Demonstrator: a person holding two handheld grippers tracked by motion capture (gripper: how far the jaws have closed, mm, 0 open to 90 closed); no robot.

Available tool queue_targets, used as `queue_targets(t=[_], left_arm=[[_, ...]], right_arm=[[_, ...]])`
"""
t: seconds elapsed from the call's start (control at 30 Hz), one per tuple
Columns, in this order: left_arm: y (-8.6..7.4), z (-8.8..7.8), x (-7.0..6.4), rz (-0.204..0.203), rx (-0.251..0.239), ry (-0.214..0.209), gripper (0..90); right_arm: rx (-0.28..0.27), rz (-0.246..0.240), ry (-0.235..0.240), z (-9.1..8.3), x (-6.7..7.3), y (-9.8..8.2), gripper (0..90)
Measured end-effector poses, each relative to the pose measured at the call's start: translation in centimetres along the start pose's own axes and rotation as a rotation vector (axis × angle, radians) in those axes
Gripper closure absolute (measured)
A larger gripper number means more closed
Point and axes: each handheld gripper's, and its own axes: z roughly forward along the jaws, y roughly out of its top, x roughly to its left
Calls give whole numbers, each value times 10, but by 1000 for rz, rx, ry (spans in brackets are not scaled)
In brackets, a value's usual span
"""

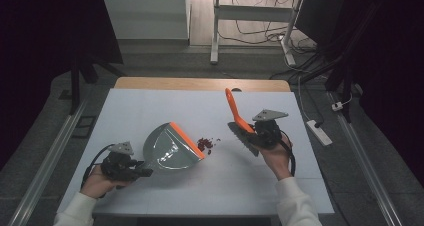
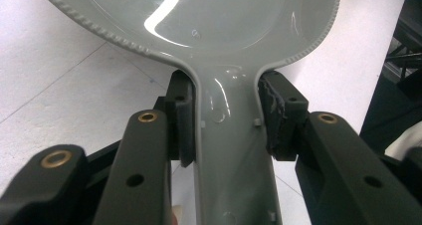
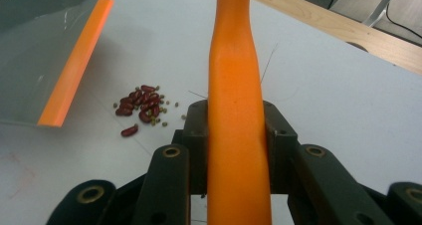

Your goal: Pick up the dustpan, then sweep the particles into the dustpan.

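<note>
Your left gripper [image 1: 142, 172] is clamped on the grey handle of the dustpan [image 1: 170, 147], whose orange lip points away from it toward the beans [image 1: 206, 144]. The left gripper view shows both pads pressed to that handle. Your right gripper [image 1: 250, 134] grips the orange handle of the brush [image 1: 239, 120]; its own view shows red beans and small green ones lying ahead and left on the white surface [image 1: 150, 111], just off the lip.
</note>
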Motion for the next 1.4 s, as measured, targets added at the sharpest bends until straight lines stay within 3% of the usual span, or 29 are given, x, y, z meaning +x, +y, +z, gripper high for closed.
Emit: queue_targets(t=[0.5, 0.77, 1.23, 1.4], left_arm=[[1, 7, -5, 21, 59, -41, 613], [2, 13, -6, 23, 93, -48, 613], [2, 16, -4, 2, 100, -62, 613], [2, 17, -3, -3, 102, -66, 613]], right_arm=[[-12, -25, -15, 28, -2, 19, 694], [12, -25, -11, 46, -3, 20, 693], [22, -32, -3, 60, 0, 24, 694], [40, -62, -5, 64, 5, 25, 694]])
